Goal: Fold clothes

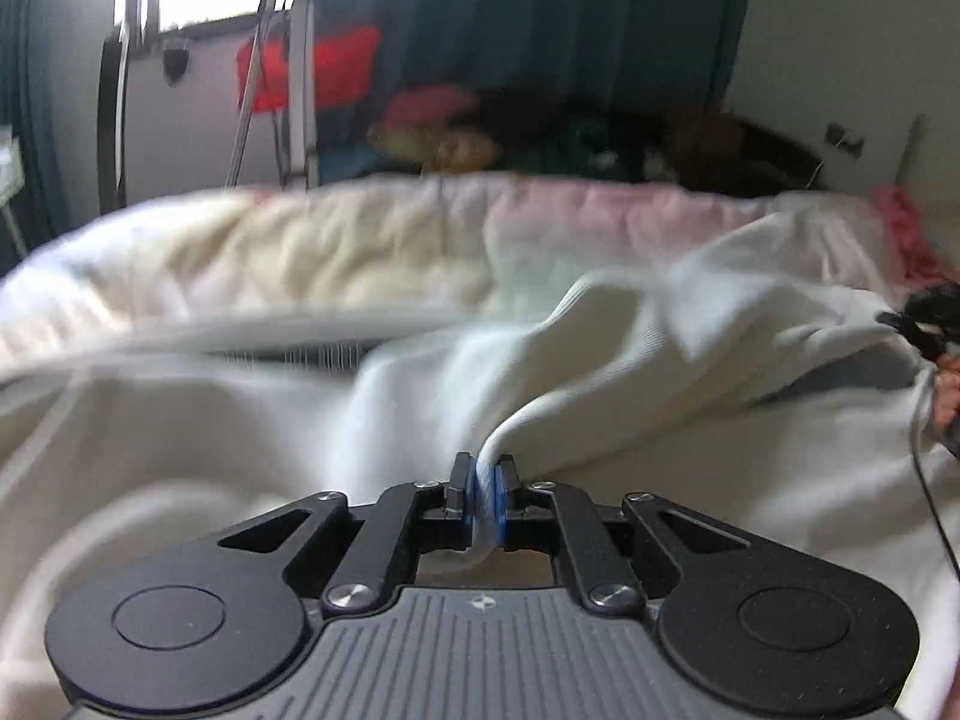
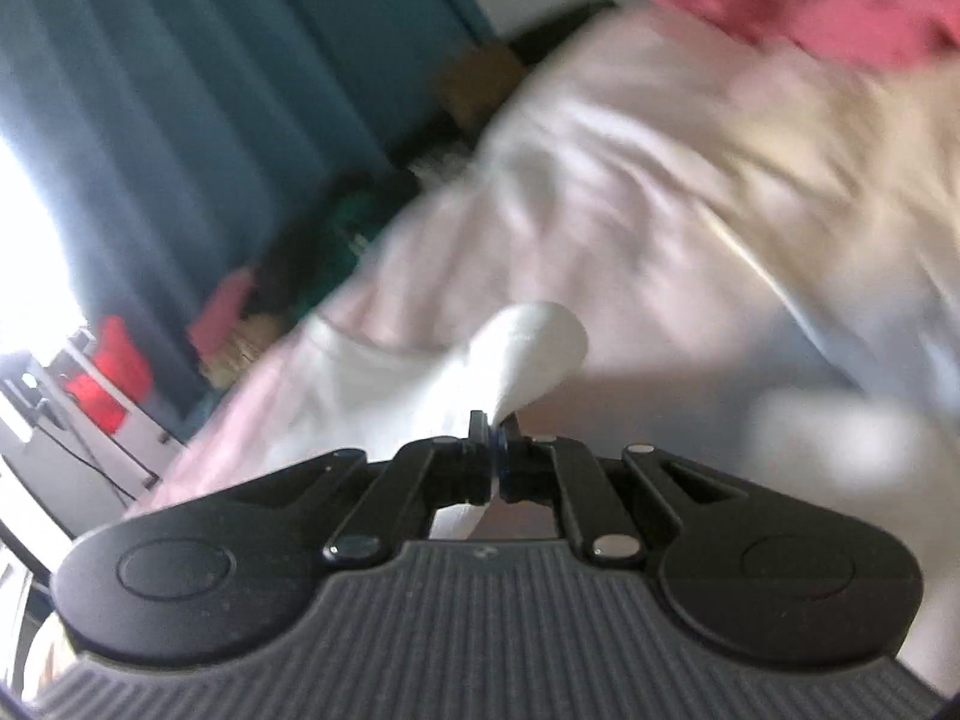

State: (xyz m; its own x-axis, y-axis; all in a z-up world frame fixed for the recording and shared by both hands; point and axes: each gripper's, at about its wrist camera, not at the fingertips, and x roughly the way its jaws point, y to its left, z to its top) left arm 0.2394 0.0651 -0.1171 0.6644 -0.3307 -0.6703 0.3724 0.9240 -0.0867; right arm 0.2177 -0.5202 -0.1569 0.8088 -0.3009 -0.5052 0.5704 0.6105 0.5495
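A white ribbed garment (image 1: 600, 348) lies rumpled on the bed. My left gripper (image 1: 485, 480) is shut on a pinched fold of it, and the cloth stretches away to the right. My right gripper (image 2: 495, 429) is shut on another edge of the white garment (image 2: 528, 348), which bulges up just past the fingertips. The right gripper also shows at the right edge of the left wrist view (image 1: 924, 324), at the garment's far corner. Both views are motion-blurred.
The bed is covered by a cream and pale pink quilt (image 1: 288, 240). Pink cloth (image 2: 840, 12) lies at its far edge. Teal curtains (image 1: 528, 12), a metal stand (image 1: 288, 90) and a pile of colourful items (image 1: 456, 132) are behind the bed.
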